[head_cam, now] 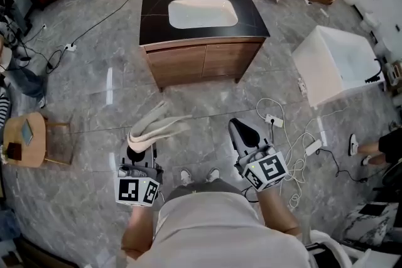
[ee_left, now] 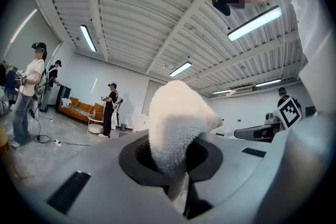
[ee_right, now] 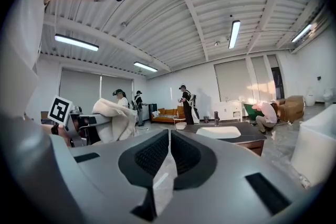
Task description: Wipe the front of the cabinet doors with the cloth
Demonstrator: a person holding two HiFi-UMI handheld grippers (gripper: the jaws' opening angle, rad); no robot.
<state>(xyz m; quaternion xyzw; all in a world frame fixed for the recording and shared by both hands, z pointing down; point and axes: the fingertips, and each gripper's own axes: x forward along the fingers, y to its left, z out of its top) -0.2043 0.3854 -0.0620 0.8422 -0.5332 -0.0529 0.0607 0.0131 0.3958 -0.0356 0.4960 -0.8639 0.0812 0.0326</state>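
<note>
Pinching the cloth [ee_left: 176, 123], my left gripper [head_cam: 139, 152] holds a soft, nubby white terry fold that flops up past the jaws. My right gripper [head_cam: 242, 132] is pressed together on nothing. The doors [head_cam: 204, 61], flat brown woodgrain running left to right, face me straight ahead, well apart, with neither arm clearly nearer.

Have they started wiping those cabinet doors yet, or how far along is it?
Done: the cloth is picked up, clamped in the left gripper. In hand: nothing touches the cabinet doors; the person stands back from them, right gripper shut and empty. Left: all the wiping.
</note>
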